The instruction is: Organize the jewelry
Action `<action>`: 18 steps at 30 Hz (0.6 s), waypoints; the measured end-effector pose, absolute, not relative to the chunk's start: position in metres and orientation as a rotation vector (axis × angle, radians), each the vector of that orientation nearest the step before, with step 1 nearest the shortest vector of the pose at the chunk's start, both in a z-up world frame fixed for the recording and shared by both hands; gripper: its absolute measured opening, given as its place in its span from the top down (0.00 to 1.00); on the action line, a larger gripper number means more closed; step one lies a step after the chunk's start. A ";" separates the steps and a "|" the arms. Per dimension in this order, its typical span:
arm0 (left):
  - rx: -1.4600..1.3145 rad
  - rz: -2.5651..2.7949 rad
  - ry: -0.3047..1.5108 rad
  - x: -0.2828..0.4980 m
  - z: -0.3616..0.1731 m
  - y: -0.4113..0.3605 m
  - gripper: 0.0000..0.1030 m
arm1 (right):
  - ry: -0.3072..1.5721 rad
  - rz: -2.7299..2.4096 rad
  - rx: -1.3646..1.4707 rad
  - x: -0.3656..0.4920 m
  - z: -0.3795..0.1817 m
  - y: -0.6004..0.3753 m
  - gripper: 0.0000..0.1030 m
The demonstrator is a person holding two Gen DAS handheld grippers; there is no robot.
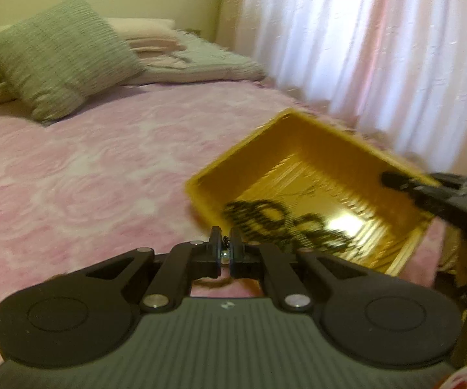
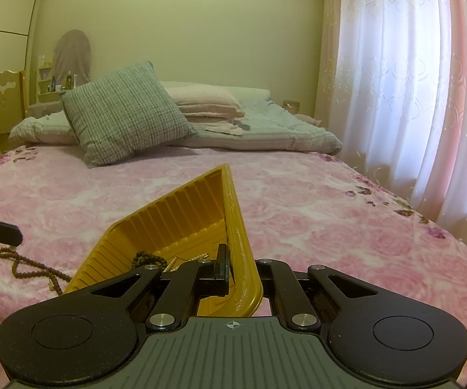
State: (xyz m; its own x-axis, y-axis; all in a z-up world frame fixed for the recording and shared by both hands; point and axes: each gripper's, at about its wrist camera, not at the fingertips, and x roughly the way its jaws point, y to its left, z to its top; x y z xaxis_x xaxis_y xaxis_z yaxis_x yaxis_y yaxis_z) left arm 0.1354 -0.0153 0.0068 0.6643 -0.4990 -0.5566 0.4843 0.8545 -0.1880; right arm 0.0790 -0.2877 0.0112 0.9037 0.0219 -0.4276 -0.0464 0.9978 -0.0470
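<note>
Two tongs are in my hands, one on each side. My right tongs (image 2: 237, 267) are pinching the side wall of a yellow tray (image 2: 181, 214), with one finger inside the tray and the other outside. The tray sits on a bed with a pink flowery blanket (image 2: 314, 214), and the end I hold looks tipped up a little. Inside the tray lies a dark bead string (image 1: 285, 223), and next to it I can see a bit of a pale bead chain (image 2: 186, 259). My left tongs (image 1: 224, 238) are pressed together on something small and dark, with a tiny shiny bit between the tips. It is too small and blurry to say what it is. They hang over the blanket, just beside the near corner of the tray. One more brown bead string (image 2: 29, 270) lies on the blanket beside the tray, under my left tongs. At the far end of the bed lean a green pillow (image 2: 126, 113) and some folded bedding (image 2: 207, 103). White and pink curtains (image 2: 411, 81) hang by the bed.
</note>
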 end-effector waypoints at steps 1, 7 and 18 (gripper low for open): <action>-0.028 -0.573 0.632 0.135 0.009 -0.021 0.97 | 0.441 0.036 -0.057 0.079 0.011 -0.288 0.94; -0.034 -0.707 0.634 0.130 0.014 -0.066 0.97 | 0.440 0.035 -0.057 0.079 0.011 -0.288 0.94; 0.034 -0.792 0.652 0.116 0.002 -0.112 0.97 | 0.440 0.036 -0.055 0.079 0.011 -0.288 0.94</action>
